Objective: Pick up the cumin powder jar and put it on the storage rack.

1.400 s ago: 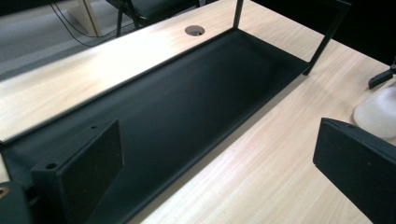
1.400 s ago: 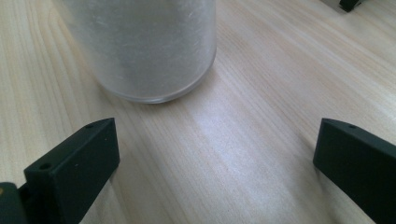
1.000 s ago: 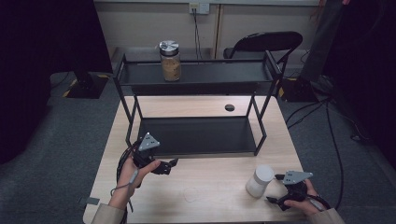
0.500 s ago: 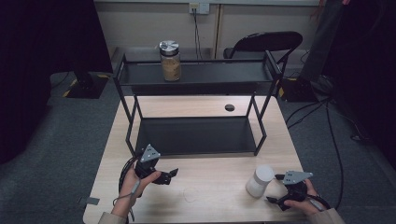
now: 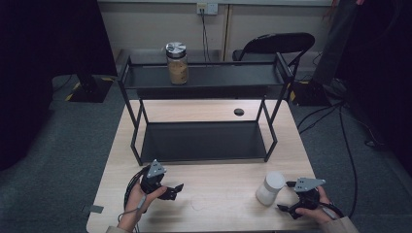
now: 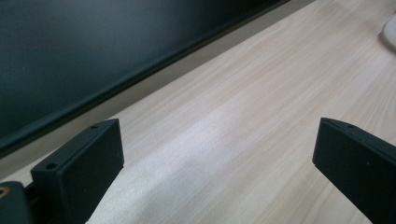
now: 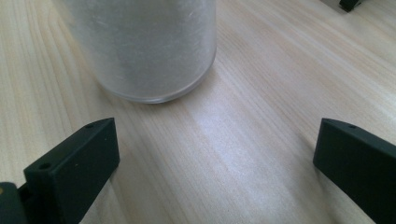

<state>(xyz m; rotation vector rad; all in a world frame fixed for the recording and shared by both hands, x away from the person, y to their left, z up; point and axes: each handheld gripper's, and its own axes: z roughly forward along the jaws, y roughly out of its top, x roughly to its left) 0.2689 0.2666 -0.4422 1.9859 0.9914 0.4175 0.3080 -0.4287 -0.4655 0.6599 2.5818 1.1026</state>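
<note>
A white frosted jar (image 5: 270,188) stands upright on the wooden table (image 5: 223,194) at the front right. My right gripper (image 5: 286,201) sits just right of it, open, with nothing between its jaws; in the right gripper view the jar (image 7: 144,46) stands a little ahead of the gripper (image 7: 217,163). My left gripper (image 5: 176,189) rests low over the table at the front left, open and empty, pointing right. In the left gripper view, that gripper (image 6: 219,163) has bare wood between its jaws. A glass jar with a metal lid (image 5: 177,63) holding tan contents stands on the top shelf.
A black two-tier metal shelf rack (image 5: 204,141) spans the middle of the table; its lower shelf lies just beyond both grippers. A black folding chair (image 5: 272,46) stands behind the table. A small dark hole (image 5: 238,112) marks the tabletop under the rack.
My left gripper has drawn back from the rack's lower shelf toward the front edge of the table and dropped lower. The right gripper and white jar stay put.
</note>
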